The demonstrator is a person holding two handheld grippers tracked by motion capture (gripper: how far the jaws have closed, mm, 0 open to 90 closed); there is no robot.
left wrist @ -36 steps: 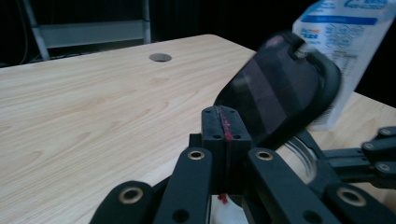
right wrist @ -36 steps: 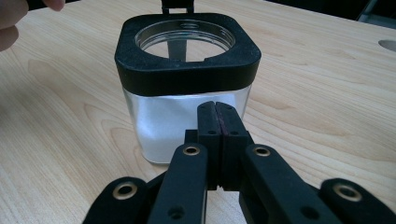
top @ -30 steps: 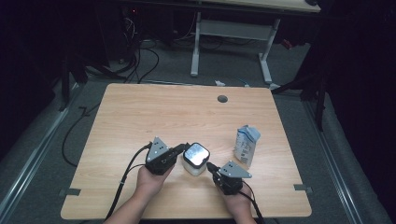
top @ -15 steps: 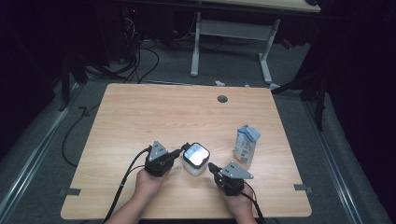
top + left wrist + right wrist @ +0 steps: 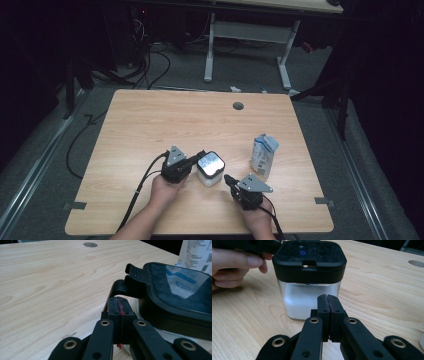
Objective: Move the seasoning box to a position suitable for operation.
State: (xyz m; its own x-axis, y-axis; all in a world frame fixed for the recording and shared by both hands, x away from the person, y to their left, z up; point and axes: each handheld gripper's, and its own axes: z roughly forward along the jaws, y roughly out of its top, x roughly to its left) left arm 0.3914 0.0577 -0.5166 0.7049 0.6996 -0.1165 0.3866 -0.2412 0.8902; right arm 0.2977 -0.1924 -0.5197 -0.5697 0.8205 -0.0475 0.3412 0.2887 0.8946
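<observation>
A square clear container with a black lid stands near the table's front and holds white powder. My left gripper is shut with nothing between its jaws. Its tips lie against the lid's left edge. In the left gripper view the shut jaws sit just under the lid's tab; I cannot tell whether they touch it. My right gripper is shut too, a little short of the container's front right. In the right gripper view its tips point at the container's clear wall.
A small white and blue carton stands upright right of the container. The wooden table has a cable hole near its far edge. Cables trail from both grippers over the front edge. A second desk stands beyond on the floor.
My left gripper has shifted slightly right and lower, closer against the container's lid. The right gripper and the container have stayed where they were.
</observation>
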